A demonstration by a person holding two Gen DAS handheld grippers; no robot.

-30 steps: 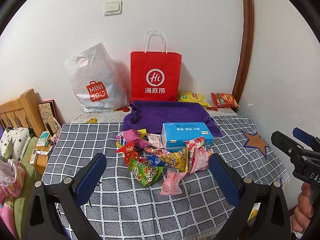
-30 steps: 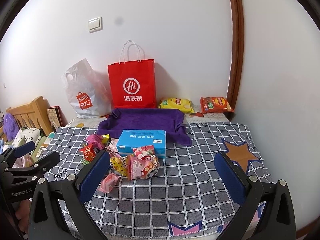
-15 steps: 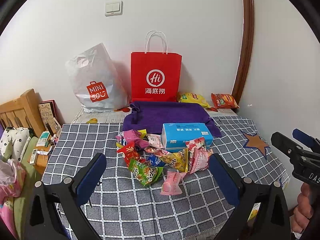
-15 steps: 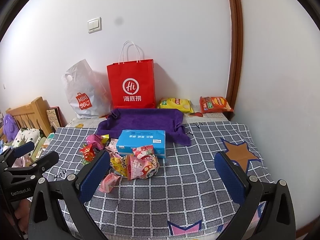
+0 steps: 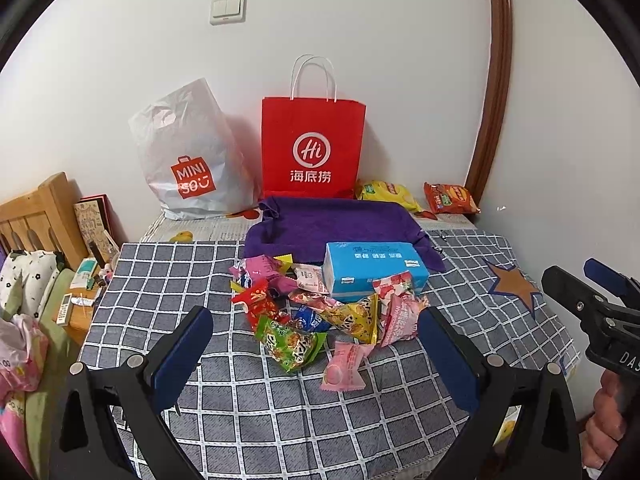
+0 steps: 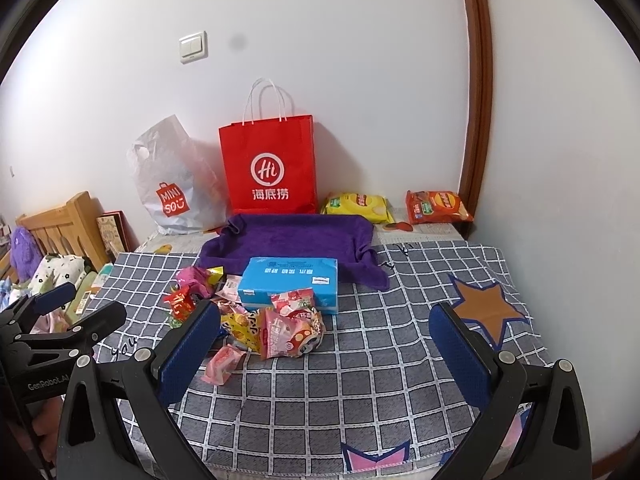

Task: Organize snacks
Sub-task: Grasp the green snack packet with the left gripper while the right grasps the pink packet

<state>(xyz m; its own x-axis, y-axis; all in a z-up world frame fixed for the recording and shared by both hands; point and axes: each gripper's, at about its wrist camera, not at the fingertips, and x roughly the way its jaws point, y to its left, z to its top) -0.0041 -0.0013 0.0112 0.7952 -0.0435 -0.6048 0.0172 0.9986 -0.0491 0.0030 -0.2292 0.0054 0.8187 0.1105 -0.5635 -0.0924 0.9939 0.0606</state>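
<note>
The left gripper (image 5: 316,354) is held wide open above the near part of the checked cloth (image 5: 280,412), nothing being gripped between its blue-padded fingers (image 5: 182,350). The right gripper (image 6: 324,352) is likewise spread fully apart and empty, its pads (image 6: 460,356) framing the same surface. Just beyond the left gripper a loose pile of snacks (image 5: 320,312) is seen on the cloth: small crinkled packets in red, green, yellow, blue and pink, overlapping one another. A pale pink packet (image 5: 344,366) lies nearest, at the pile's front edge, and a green packet (image 5: 290,344) sits just left of it. The pile is touched at its back by a light blue tissue box (image 5: 374,270), which rests partly on a purple towel (image 5: 336,226). Behind the towel a red paper bag (image 5: 314,148) and a white plastic bag (image 5: 188,156) are stood against the wall, with a yellow chip bag (image 5: 386,194) and an orange chip bag (image 5: 450,198) laid flat to the right.
</note>
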